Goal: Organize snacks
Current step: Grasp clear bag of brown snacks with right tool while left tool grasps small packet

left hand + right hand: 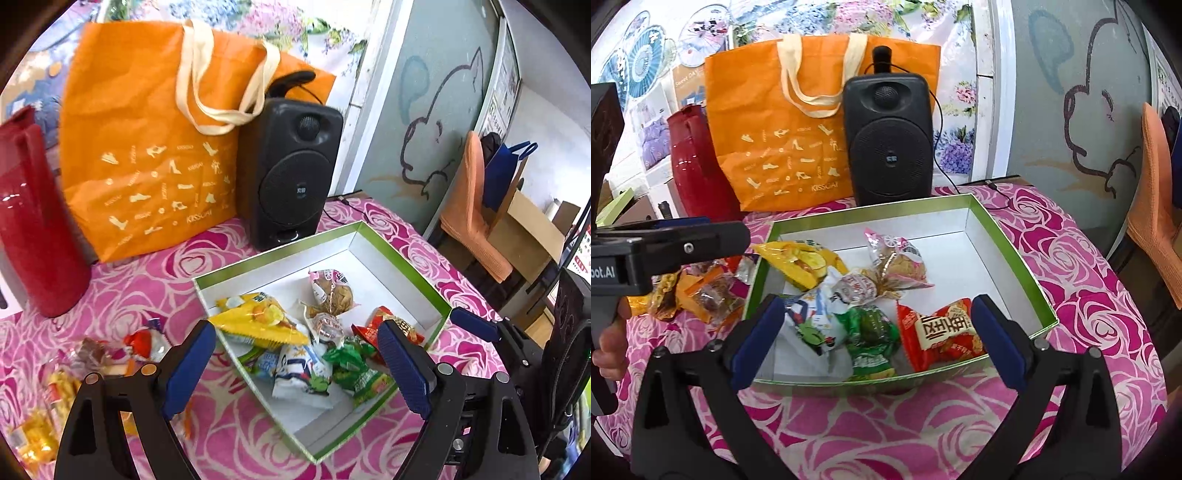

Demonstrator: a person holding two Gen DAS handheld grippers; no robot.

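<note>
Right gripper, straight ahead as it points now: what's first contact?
Likely the green snack packet just inside the box's near wall, between the open right gripper fingers. Depth is unclear; if low, the wall comes first.

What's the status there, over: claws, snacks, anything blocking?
Left claw open, empty, over green-rimmed white cardboard box. Right claw open, empty. Several wrapped snacks boxed; loose wrapped snacks left on pink rose tablecloth. Nothing blocking.
</note>
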